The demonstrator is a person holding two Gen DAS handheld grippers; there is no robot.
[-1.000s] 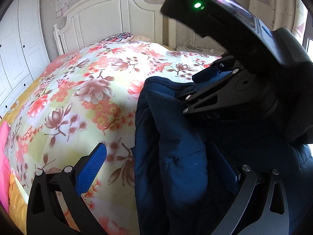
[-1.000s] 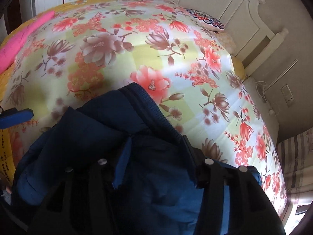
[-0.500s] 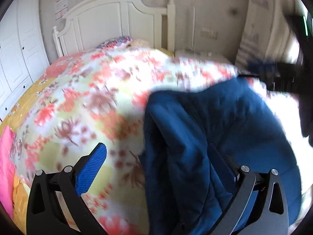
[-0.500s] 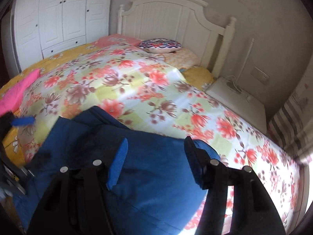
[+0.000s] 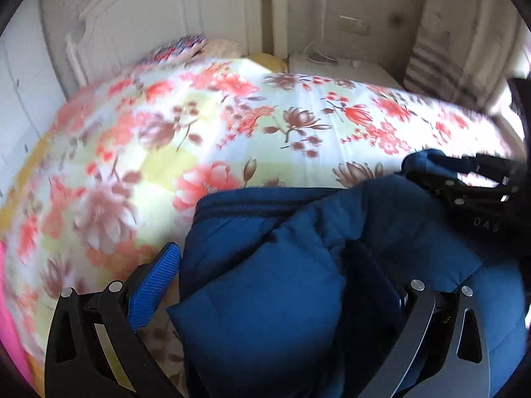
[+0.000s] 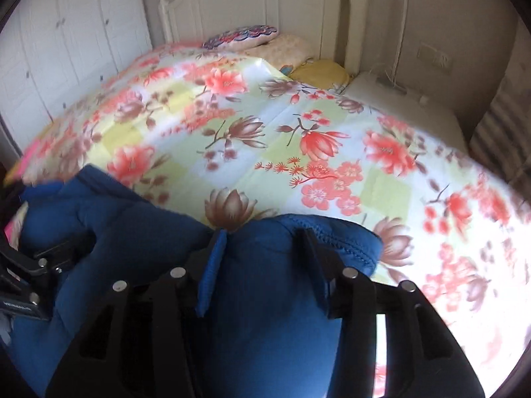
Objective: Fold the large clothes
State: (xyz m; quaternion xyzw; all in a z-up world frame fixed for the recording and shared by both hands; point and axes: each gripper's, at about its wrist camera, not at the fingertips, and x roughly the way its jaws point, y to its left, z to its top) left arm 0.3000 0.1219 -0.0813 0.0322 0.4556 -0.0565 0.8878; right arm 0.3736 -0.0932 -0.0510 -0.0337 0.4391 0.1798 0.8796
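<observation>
Navy padded jacket lies bunched at the lower edge of both views, on the near side of the bed's floral quilt. The right hand-held gripper has a fold of the jacket between its blue pads, jaws closing on it. The left hand-held gripper stands wide apart; jacket fabric fills the gap, left pad bare. A white headboard stands at the top of the frame, pillows below it.
</observation>
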